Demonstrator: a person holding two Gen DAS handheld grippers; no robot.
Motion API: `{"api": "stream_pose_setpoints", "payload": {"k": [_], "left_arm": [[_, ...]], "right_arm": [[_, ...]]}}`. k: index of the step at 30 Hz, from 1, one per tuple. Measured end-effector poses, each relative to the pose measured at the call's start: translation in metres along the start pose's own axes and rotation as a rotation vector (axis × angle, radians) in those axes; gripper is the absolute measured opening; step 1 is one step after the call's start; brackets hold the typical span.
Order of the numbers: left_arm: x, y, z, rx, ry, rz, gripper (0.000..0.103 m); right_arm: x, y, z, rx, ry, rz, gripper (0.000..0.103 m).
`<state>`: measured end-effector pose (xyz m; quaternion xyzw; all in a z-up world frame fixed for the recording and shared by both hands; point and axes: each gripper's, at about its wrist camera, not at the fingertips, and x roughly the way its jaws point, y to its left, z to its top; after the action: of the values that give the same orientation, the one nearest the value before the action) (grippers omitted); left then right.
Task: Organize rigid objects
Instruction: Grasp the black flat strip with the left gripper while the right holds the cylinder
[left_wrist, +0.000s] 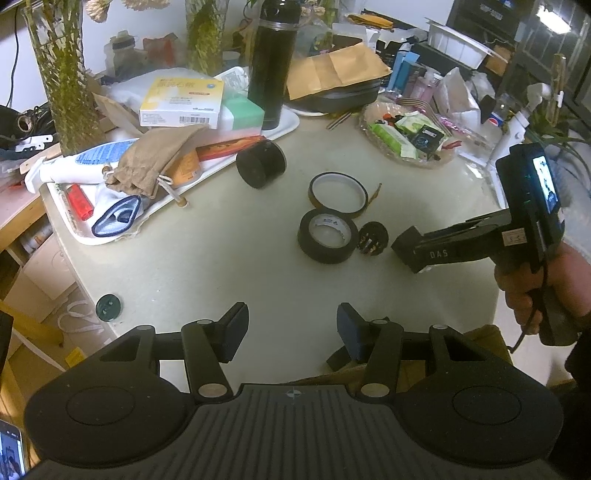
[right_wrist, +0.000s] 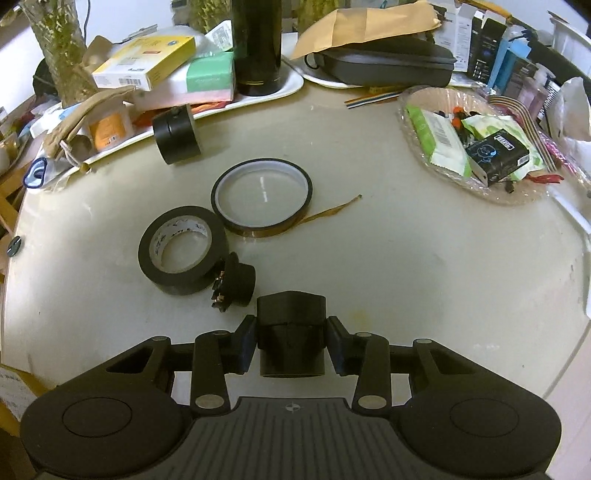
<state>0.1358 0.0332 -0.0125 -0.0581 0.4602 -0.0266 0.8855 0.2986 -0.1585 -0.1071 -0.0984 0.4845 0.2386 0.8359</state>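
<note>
Between the pads of the right gripper (right_wrist: 290, 345) sits a black block (right_wrist: 290, 334), gripped from both sides; its lower part is hidden behind the jaws. Just beside it a small black toothed part (right_wrist: 236, 282) leans against the black tape roll (right_wrist: 183, 251), which touches the amber tape ring (right_wrist: 262, 197). Across the table (right_wrist: 406, 266), a clear dish (right_wrist: 417, 155) holds green packets and a black box. Only the left view shows the left gripper (left_wrist: 291, 330), half open with nothing between its pads, and the hand (left_wrist: 524, 291) carrying the right one.
</note>
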Motion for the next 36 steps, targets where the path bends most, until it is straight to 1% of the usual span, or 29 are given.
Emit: {"api": "stream_pose_setpoints", "payload": {"k": [5, 8, 14, 19, 23, 26, 31, 36], "left_arm": [[0.0, -0.001, 0.0, 0.001, -0.003, -0.006, 0.052], [0.0, -0.001, 0.0, 0.0, -0.002, -0.015, 0.052], [0.006, -0.001, 0.004, -0.005, 0.026, -0.053, 0.052], [0.013, -0.006, 0.008, 0.012, 0.067, -0.099, 0.052], [0.023, -0.016, 0.01, 0.056, 0.106, -0.112, 0.052], [0.033, -0.022, 0.013, 0.076, 0.141, -0.138, 0.052], [0.054, -0.029, 0.02, 0.095, 0.205, -0.156, 0.052], [0.075, -0.038, 0.023, 0.12, 0.275, -0.169, 0.052]], "right_arm": [[0.001, -0.002, 0.0, 0.014, -0.012, 0.003, 0.043], [-0.002, 0.0, 0.0, 0.004, -0.015, -0.012, 0.043], [-0.032, 0.0, -0.001, 0.036, -0.054, -0.006, 0.043], [-0.064, -0.003, -0.015, 0.089, -0.09, 0.005, 0.043], [-0.084, -0.007, -0.03, 0.118, -0.108, 0.008, 0.043], [-0.097, -0.012, -0.043, 0.149, -0.119, 0.014, 0.043], [-0.11, -0.016, -0.057, 0.183, -0.132, 0.026, 0.043], [-0.116, -0.017, -0.064, 0.204, -0.13, 0.022, 0.043]]}}
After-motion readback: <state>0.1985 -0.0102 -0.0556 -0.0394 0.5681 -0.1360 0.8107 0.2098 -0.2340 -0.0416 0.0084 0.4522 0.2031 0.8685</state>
